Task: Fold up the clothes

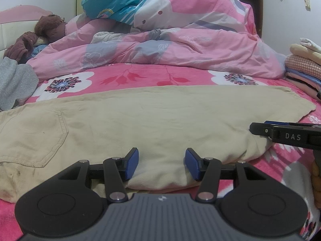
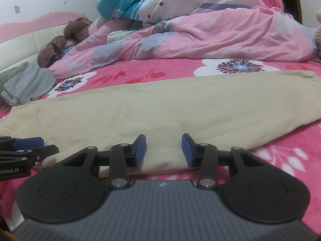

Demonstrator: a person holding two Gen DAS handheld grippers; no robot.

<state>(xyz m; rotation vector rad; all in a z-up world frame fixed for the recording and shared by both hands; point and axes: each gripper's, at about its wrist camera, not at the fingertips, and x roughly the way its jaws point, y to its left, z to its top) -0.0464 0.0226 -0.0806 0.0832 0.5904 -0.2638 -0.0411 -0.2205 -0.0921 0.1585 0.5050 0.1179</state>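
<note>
Left tongs (image 1: 162, 163) open astride near edge | right tongs (image 2: 164, 149) open, likewise | beige cotton trousers (image 1: 152, 118) — soft, light, limp — pinch folded edge at lower centre.

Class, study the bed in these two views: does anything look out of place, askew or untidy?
Yes. The pink duvet is heaped unmade at the back, and a grey garment lies crumpled at the left edge. The beige trousers lie flat, and the folded stack looks tidy.
</note>
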